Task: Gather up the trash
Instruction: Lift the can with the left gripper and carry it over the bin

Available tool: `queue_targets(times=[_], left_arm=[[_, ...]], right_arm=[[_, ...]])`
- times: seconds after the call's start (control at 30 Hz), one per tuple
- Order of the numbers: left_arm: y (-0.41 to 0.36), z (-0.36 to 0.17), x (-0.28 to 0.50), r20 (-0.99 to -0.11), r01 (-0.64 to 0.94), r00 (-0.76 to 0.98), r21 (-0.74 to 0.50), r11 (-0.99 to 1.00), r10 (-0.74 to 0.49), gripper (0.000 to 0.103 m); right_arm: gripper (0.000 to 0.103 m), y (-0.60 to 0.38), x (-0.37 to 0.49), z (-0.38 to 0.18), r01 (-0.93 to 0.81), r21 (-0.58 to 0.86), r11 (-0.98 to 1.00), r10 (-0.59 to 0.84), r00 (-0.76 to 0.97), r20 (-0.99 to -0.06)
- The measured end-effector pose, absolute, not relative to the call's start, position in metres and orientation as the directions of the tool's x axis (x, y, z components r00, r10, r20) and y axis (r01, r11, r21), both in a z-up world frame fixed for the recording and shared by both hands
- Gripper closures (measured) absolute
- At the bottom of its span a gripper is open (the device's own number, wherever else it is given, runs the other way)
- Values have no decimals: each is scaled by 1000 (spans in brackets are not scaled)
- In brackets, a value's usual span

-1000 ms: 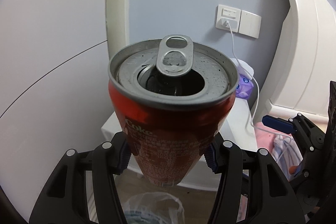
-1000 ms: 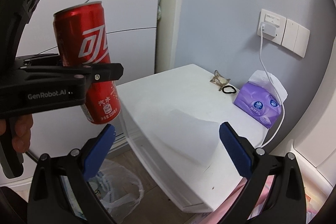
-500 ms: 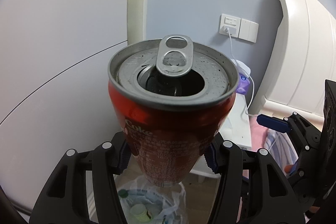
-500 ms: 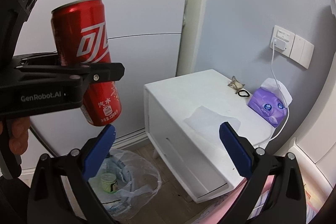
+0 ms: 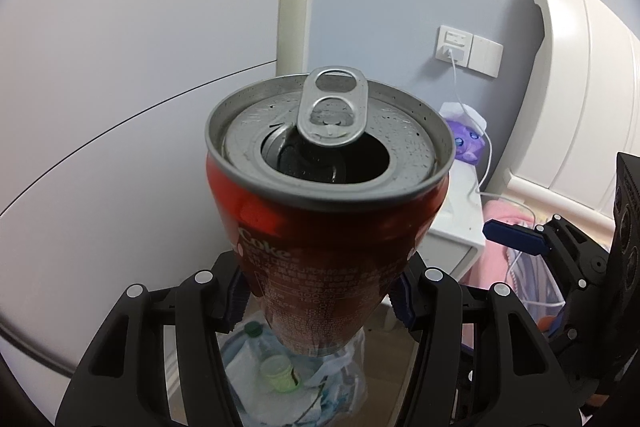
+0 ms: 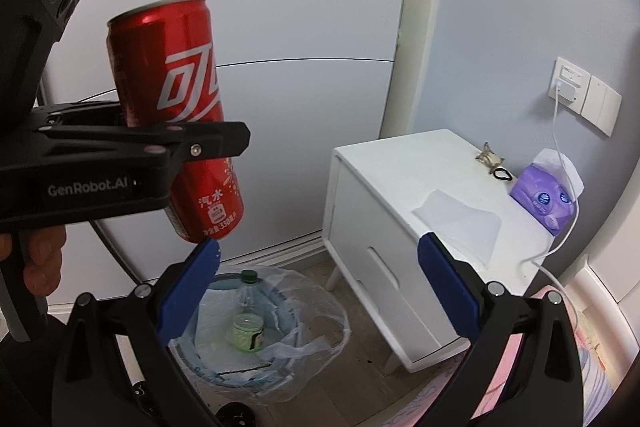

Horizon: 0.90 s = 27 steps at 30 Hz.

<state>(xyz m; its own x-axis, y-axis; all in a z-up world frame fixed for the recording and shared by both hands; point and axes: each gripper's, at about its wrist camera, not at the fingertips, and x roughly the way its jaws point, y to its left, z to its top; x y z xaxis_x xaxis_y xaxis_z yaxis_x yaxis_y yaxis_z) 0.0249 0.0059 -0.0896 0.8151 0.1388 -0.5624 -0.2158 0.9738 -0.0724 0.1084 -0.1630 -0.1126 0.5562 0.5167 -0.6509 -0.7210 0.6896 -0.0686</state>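
Shifted left from over the table (image 6: 384, 163) toward the lined bin (image 6: 320, 331): red can (image 5: 320, 227), upright, clamped in left gripper (image 5: 320, 291) fingers above bin for dropping; right gripper (image 6: 316, 283) fingers spread, empty, nearby.

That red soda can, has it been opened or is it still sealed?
Opened. The red can held in the left gripper has its pull tab lifted and a dark hole in the lid. Whether any drink remains, I cannot tell.
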Motion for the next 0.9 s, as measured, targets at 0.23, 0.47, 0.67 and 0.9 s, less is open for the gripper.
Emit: queue_targets(times=[0.23, 0.47, 0.67, 0.9], left_arm=[[22, -91, -2, -567, -254, 806, -71, 965, 171, 49], [39, -107, -22, -592, -294, 782, -71, 953, 197, 49], [47, -124, -25, -617, -308, 761, -71, 949, 201, 49], [61, -153, -25, -659, -331, 726, -81, 940, 199, 49]], right_arm=[[7, -146, 95, -119, -741, -61, 668, 529, 532, -661], [7, -124, 83, -131, -770, -55, 635, 544, 497, -675], [7, -108, 76, -145, -794, -41, 606, 555, 459, -694], [7, -96, 80, -171, -820, -24, 572, 557, 409, -723]])
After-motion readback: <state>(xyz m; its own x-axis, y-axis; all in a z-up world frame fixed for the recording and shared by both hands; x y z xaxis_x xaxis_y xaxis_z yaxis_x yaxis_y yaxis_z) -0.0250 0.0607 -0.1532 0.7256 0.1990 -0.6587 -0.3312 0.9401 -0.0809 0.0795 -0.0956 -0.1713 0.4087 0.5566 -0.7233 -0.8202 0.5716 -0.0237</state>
